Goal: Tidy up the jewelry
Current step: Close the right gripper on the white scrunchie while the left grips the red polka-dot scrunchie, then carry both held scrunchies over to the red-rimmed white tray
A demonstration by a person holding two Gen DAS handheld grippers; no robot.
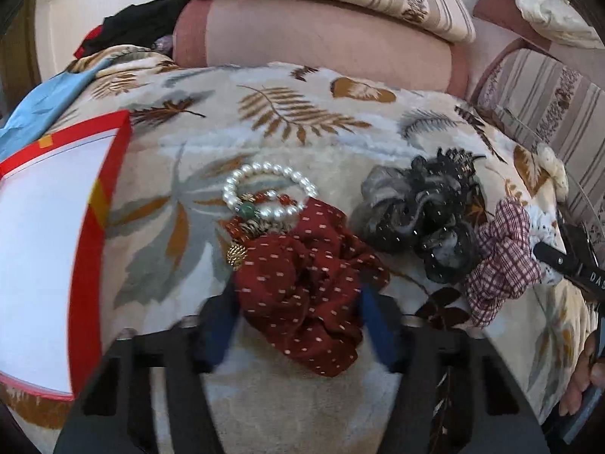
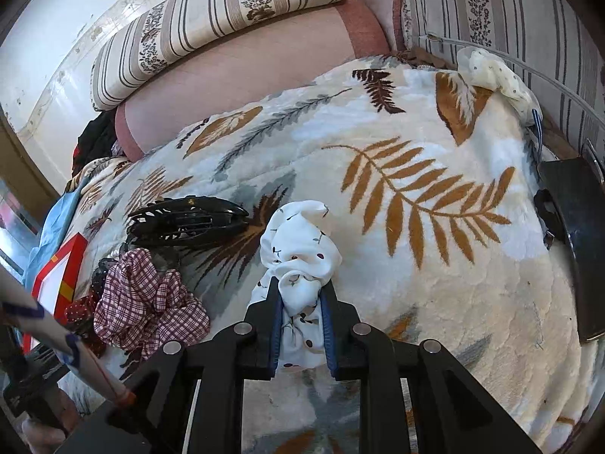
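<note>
White scrunchie (image 2: 302,261) between tongs (image 2: 302,302)

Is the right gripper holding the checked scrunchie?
No, the right gripper is shut on the white scrunchie; the checked scrunchie lies beside it.

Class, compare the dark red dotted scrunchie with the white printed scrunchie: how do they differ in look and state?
The red scrunchie is dark with pale dashes; the white scrunchie carries small dark sprigs. The red one lies between the left gripper's fingers, touching a pearl bracelet; the white one is pinched by the right gripper. Both are gathered fabric on the blanket.
</note>
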